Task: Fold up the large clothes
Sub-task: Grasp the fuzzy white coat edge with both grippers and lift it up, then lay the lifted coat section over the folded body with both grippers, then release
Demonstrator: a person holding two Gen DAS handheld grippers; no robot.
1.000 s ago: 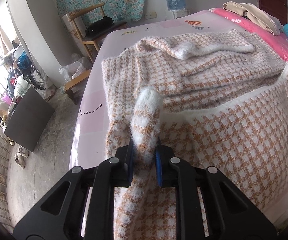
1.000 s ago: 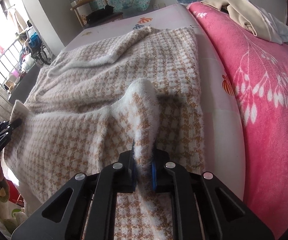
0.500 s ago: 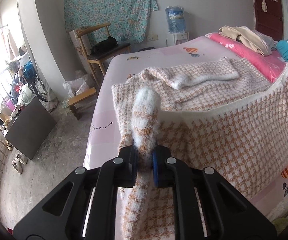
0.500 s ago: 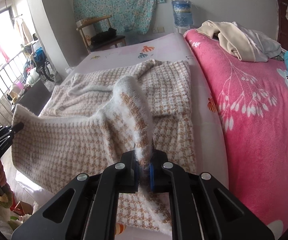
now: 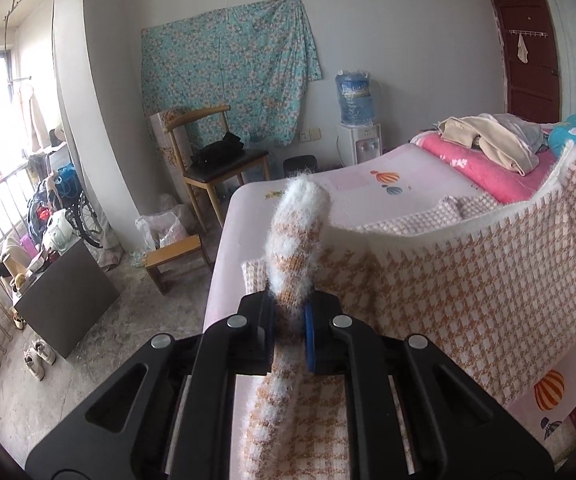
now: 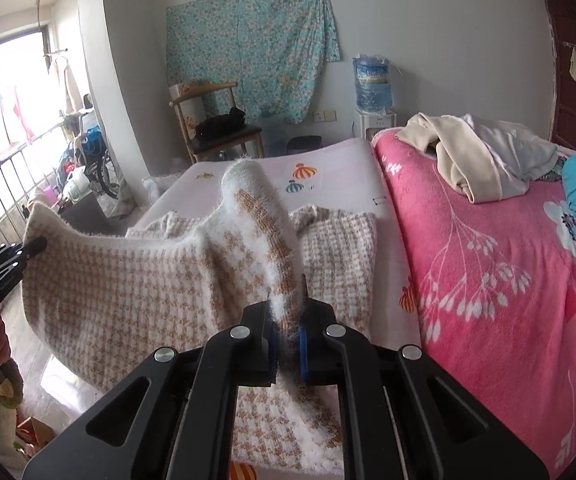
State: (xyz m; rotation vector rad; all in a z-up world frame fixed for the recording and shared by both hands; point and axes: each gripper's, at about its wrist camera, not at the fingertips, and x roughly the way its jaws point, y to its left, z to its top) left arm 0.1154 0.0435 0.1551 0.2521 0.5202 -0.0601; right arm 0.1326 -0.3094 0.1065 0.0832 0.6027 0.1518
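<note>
Both grippers now higher than before: left gripper (image 5: 289, 316) and right gripper (image 6: 284, 330), fingers clamped on sweater (image 6: 128, 280) hem corners, edge stretched between them, far half on bed (image 6: 340, 164) beyond; likely for folding over.

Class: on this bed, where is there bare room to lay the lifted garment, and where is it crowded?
Bare pink sheet lies beyond the houndstooth sweater, toward the chair. The pink blanket carries piled clothes.

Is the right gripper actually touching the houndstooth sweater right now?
Touching. The right wrist view shows the right gripper shut on a bunched fold of the houndstooth sweater, fabric pinched between both blue pads.
</note>
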